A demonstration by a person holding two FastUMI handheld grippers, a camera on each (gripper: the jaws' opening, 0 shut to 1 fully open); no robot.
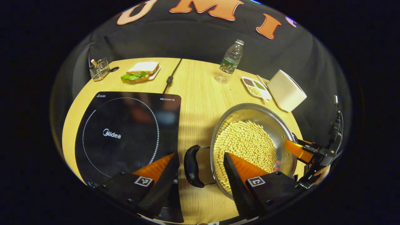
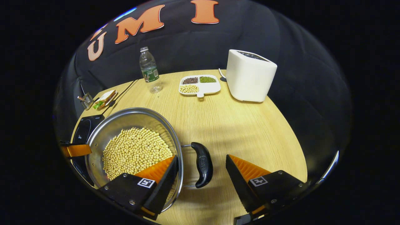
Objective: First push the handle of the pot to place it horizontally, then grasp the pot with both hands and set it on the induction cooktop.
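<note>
One pot (image 1: 253,147), full of pale beans (image 1: 247,147), sat on the wooden table (image 1: 200,93) at three o'clock from the single induction cooktop (image 1: 125,134). Its two black handles (image 1: 191,166) lay level, one per side. The left gripper (image 1: 198,168) stood released, straddling the near handle; the right gripper (image 2: 201,170) was likewise released around the opposite one. At twelve o'clock stood one bottle (image 1: 230,61), one toaster (image 2: 250,75), one three-part dish (image 2: 200,84), one sandwich (image 1: 140,72).

1. Dim booth; warm light from above falls on the wooden table (image 2: 237,125), while the backdrop stays dark.
2. Soft shadows lie beside the pot (image 2: 103,131) handles.
3. The cooktop (image 1: 125,131) glass shows faint reflections.
4. Fisheye bends the edges; centres look sharp.
</note>
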